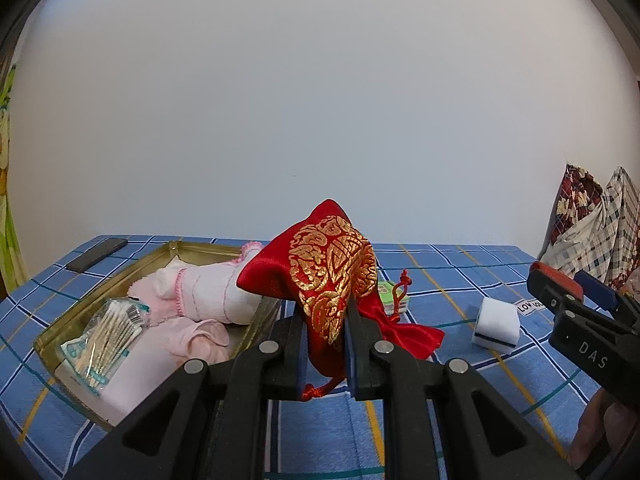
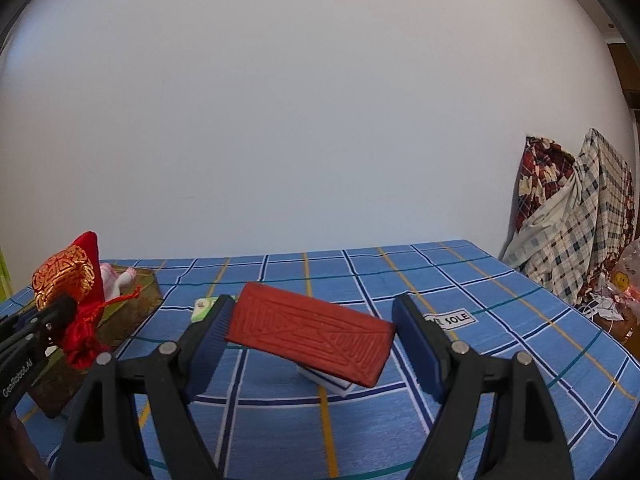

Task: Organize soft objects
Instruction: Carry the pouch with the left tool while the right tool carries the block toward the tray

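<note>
A blue plaid cloth (image 1: 460, 280) with white, yellow and teal lines covers the whole work surface, and a white wall rises behind it. At the far right corner stand bundles of checked and flowered fabric (image 2: 576, 216).

On the left of the cloth sits a shallow gold metal tin (image 1: 52, 340). Inside it lie pink and white soft cloths (image 1: 208, 288), one with a pink scalloped edge, and a clear packet of cotton swabs (image 1: 108, 332) at the near end.

The left gripper (image 1: 326, 344) is clenched on a red satin drawstring pouch (image 1: 332, 264). The pouch is glossy, with a dense gold brocade pattern across its front, a gathered neck and a red knotted cord (image 1: 402, 286). It is held up off the cloth, its upper corner leaning over the tin's near right rim, its lower end hanging to the right of the tin; whether that end touches the cloth I cannot tell.

The right gripper (image 2: 312, 344) has its blue pads set wide, holding a flat red rectangular block (image 2: 312, 332) with a grooved geometric pattern, tilted down to the right. Whether both pads press on it cannot be told for certain. Just beneath it lies a white sponge with a dark blue band (image 1: 496, 320).

A dark phone (image 1: 98, 254) rests at the far left corner, and a small green-and-white card (image 1: 392, 298) lies behind the pouch.
</note>
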`<move>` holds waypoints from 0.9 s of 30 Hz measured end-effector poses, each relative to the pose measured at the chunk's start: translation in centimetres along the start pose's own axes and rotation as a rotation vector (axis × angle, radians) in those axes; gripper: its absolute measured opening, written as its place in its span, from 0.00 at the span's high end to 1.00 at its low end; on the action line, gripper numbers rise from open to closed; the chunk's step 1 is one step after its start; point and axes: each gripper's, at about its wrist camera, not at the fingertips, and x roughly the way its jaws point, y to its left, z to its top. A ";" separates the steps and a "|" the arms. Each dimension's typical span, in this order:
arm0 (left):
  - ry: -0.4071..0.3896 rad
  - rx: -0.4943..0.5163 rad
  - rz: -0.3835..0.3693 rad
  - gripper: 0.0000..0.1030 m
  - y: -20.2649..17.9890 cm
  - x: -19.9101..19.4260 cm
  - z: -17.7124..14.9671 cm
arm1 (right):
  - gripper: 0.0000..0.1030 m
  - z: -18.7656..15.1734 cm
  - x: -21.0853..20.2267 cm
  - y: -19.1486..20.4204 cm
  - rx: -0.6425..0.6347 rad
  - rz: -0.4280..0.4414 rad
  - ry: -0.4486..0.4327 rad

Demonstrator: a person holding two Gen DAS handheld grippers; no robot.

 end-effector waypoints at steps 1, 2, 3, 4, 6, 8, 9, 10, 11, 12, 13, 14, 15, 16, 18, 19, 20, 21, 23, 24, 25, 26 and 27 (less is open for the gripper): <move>0.001 -0.002 0.002 0.84 0.2 0.0 0.0 | 0.21 0.0 0.0 0.2 -0.002 0.003 0.000; -0.001 -0.004 0.004 0.84 0.4 -0.1 0.0 | 0.21 -0.1 -0.1 0.4 -0.004 0.007 0.001; -0.001 -0.005 0.005 0.84 0.4 -0.1 0.0 | 0.21 -0.1 -0.1 0.6 -0.007 0.010 0.001; -0.003 -0.007 0.007 0.84 0.5 -0.2 0.0 | 0.21 -0.1 -0.1 0.7 -0.009 0.012 0.000; -0.007 -0.010 0.012 0.84 0.7 -0.3 0.0 | 0.21 -0.1 -0.2 1.0 -0.012 0.019 -0.002; -0.009 -0.014 0.015 0.84 1.0 -0.4 0.0 | 0.21 -0.2 -0.2 1.3 -0.016 0.026 -0.001; -0.010 -0.016 0.016 0.84 1.1 -0.5 0.0 | 0.21 -0.2 -0.2 1.5 -0.018 0.028 -0.002; -0.011 -0.017 0.017 0.84 1.2 -0.5 0.0 | 0.21 -0.2 -0.2 1.7 -0.019 0.032 -0.002; -0.011 -0.020 0.018 0.84 1.3 -0.5 0.0 | 0.21 -0.2 -0.3 1.8 -0.020 0.035 -0.002; -0.012 -0.022 0.019 0.84 1.4 -0.6 0.0 | 0.21 -0.3 -0.4 2.0 -0.021 0.037 -0.001; -0.013 -0.023 0.021 0.84 1.5 -0.6 0.0 | 0.21 -0.3 -0.4 2.3 -0.023 0.042 0.000; -0.013 -0.023 0.022 0.84 1.5 -0.7 0.0 | 0.21 -0.4 -0.4 2.5 -0.024 0.045 0.000; -0.013 -0.023 0.023 0.84 1.7 -0.7 0.0 | 0.21 -0.4 -0.4 2.7 -0.026 0.049 0.001; -0.014 -0.024 0.024 0.84 1.7 -0.8 0.0 | 0.21 -0.4 -0.5 2.8 -0.027 0.052 0.001; -0.014 -0.024 0.025 0.84 1.9 -0.9 0.0 | 0.21 -0.5 -0.5 3.2 -0.029 0.060 0.001; -0.015 -0.024 0.027 0.84 2.0 -1.0 0.0 | 0.21 -0.5 -0.6 3.4 -0.030 0.064 0.001; -0.018 -0.024 0.030 0.85 2.0 -1.1 0.0 | 0.21 -0.6 -0.6 3.6 -0.031 0.067 0.000; -0.020 -0.022 0.032 0.84 2.1 -1.2 -0.1 | 0.21 -0.6 -0.7 3.7 -0.032 0.071 0.000; -0.025 -0.021 0.038 0.84 2.3 -1.4 -0.1 | 0.21 -0.6 -0.7 3.9 -0.034 0.078 -0.001; -0.026 -0.019 0.041 0.84 2.4 -1.5 -0.1 | 0.21 -0.6 -0.8 4.1 -0.034 0.082 -0.001; -0.026 -0.018 0.041 0.84 2.5 -1.5 -0.1 | 0.21 -0.6 -0.8 4.2 -0.035 0.085 -0.001; -0.027 -0.019 0.043 0.84 2.6 -1.6 -0.1 | 0.21 -0.6 -0.8 4.3 -0.035 0.088 -0.001; -0.027 -0.019 0.044 0.84 2.7 -1.6 -0.1 | 0.21 -0.7 -0.8 4.4 -0.038 0.091 0.000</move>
